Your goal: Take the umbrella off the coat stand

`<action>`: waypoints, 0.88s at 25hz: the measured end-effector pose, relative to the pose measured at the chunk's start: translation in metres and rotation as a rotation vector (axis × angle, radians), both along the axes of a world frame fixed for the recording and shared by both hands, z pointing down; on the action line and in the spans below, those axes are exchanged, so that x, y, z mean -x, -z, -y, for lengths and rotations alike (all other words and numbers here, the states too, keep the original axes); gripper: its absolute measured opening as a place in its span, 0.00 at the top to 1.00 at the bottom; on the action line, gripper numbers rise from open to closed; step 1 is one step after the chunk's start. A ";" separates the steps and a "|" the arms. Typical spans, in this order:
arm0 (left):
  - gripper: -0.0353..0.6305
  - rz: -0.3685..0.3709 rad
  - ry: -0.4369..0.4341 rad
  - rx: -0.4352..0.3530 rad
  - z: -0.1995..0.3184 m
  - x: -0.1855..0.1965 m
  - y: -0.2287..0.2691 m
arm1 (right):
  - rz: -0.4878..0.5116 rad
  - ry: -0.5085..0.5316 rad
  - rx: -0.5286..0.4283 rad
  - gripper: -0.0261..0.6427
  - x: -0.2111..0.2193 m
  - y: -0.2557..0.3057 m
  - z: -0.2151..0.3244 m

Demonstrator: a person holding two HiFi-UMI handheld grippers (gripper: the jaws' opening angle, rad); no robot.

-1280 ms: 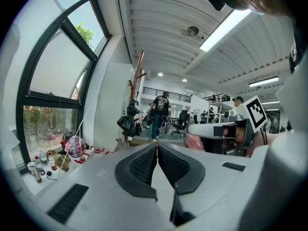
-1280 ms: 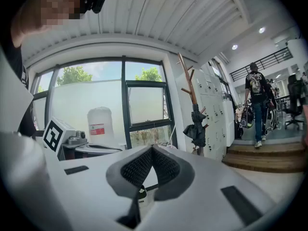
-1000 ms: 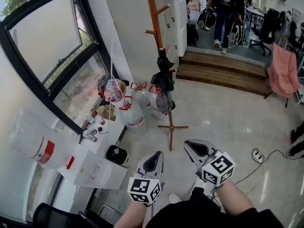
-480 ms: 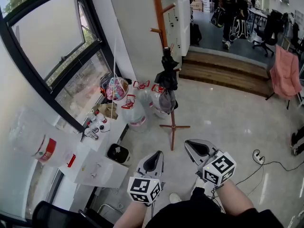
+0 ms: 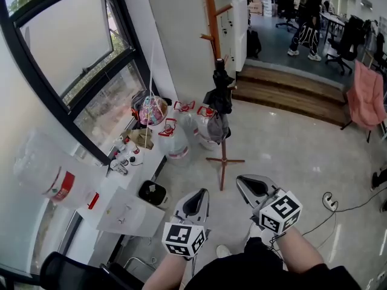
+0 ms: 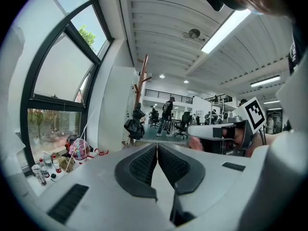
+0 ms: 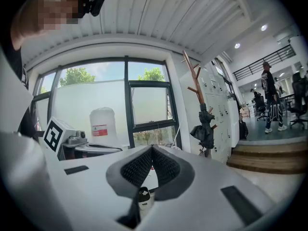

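A black folded umbrella [image 5: 220, 99] hangs on the wooden coat stand [image 5: 211, 17], whose cross foot [image 5: 224, 160] rests on the tiled floor beside the white wall. Both grippers hover low in the head view, well short of the stand and apart from it. My left gripper [image 5: 198, 199] has its jaws pressed together with nothing between them. My right gripper [image 5: 253, 185] is shut and empty too. The left gripper view has the umbrella [image 6: 134, 125] far off, left of the jaw tips. In the right gripper view, the umbrella [image 7: 204, 127] hangs to the right of the jaw tips.
Several water jugs [image 5: 174, 139] stand at the stand's foot, next to a colourful ball [image 5: 152, 110]. A white counter [image 5: 130, 207] with a large water bottle [image 5: 48, 175] and a black bin [image 5: 151, 193] lies left. Wooden steps [image 5: 290, 92], a pink chair [image 5: 369, 92] and a walking person [image 5: 308, 14] are beyond.
The head view has shifted, so the stand and umbrella sit a little further right in the picture. The person at the back has walked further away. Both grippers have kept still.
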State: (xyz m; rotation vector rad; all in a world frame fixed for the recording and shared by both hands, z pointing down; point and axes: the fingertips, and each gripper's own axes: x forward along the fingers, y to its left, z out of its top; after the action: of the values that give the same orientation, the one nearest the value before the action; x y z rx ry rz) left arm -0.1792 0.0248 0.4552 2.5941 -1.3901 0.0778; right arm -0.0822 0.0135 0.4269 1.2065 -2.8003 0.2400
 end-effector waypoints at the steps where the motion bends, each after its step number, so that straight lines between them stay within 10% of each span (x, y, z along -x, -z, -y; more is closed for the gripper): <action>1: 0.91 0.001 0.002 -0.002 0.001 0.001 0.001 | 0.001 0.001 -0.001 0.88 0.001 0.000 0.001; 22: 0.91 0.021 0.075 -0.022 0.072 -0.031 0.015 | 0.020 0.059 -0.031 0.88 -0.036 0.015 0.085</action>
State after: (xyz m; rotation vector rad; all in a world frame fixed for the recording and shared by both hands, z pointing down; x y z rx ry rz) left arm -0.1480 -0.0467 0.4405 2.5627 -1.5023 0.0789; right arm -0.0461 -0.0715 0.4115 1.1324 -2.8625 0.2062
